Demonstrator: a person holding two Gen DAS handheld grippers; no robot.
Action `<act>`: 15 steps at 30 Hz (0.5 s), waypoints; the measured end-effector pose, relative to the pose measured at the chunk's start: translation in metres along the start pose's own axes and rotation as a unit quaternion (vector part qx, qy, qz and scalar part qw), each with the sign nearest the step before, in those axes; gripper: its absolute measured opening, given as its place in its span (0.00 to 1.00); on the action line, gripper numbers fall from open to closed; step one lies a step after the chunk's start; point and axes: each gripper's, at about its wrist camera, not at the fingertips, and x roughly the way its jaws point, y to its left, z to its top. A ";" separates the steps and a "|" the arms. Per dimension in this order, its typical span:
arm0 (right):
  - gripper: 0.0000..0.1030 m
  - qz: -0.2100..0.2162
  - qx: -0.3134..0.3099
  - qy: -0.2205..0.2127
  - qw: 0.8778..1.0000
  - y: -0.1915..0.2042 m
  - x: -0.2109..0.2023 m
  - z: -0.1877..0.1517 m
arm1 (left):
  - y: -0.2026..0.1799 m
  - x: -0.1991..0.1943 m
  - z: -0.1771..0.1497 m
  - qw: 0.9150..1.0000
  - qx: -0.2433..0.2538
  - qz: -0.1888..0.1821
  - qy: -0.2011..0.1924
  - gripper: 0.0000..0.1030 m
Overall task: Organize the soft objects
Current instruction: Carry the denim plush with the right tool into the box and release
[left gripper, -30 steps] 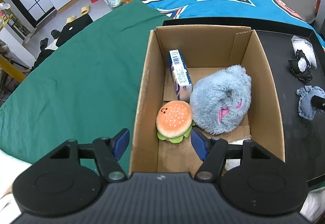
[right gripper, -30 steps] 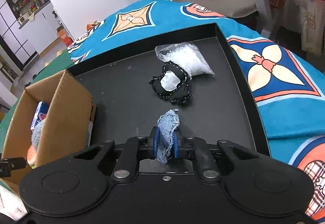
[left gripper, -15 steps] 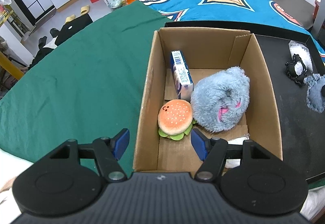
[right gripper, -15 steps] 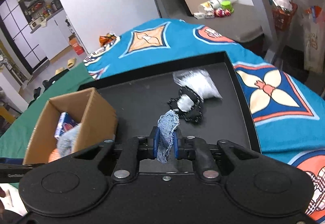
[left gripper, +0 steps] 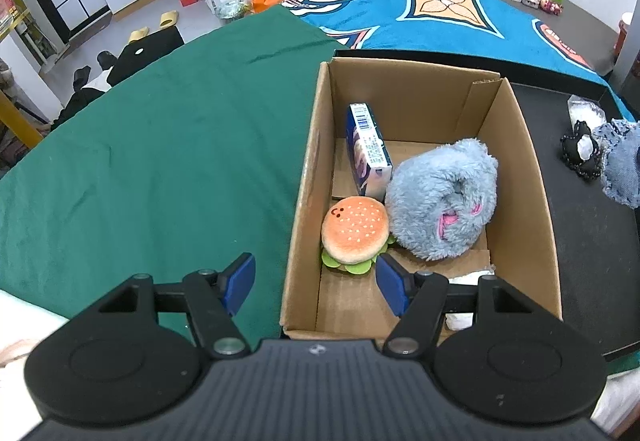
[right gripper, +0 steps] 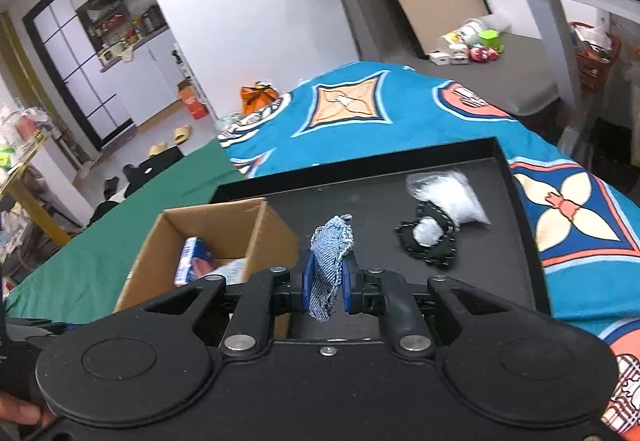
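Right tongs [right gripper: 327,283]: clamped narrow on a denim scrap [right gripper: 330,265]; the scrap stands up between the blue pads, frayed end hanging below them.
Denim scrap, position: held in the air above the black tray [right gripper: 516,265], to the right of the cardboard box [right gripper: 208,217]; also visible at the right edge of the left wrist view [left gripper: 622,165].
Left tongs [left gripper: 316,287]: wide, nothing between the pads; the left pad lies over the green cloth [left gripper: 160,161], the right pad over the box interior, with the box's left wall between them.
Box contents: burger plush [left gripper: 354,233] at lower left, touching the grey-blue furry plush [left gripper: 440,201]; a blue carton [left gripper: 368,149] stands on edge behind the burger; something white [left gripper: 468,277] near the front, partly hidden by the tongs.
Tray, remaining: black-trimmed pouch [right gripper: 430,241] touching a clear bag of white filling [right gripper: 448,193].
Underlay: patterned blue blanket [right gripper: 400,113].
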 end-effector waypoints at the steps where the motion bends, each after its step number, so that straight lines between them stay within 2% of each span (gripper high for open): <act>1: 0.14 0.003 -0.002 0.000 1.000 0.003 0.000 0.000 | 0.001 0.000 -0.001 1.000 -0.002 -0.002 -0.001 0.63; 15: 0.14 0.049 -0.029 0.011 0.998 0.038 0.001 -0.004 | 0.017 0.004 -0.009 0.999 -0.026 -0.028 -0.007 0.57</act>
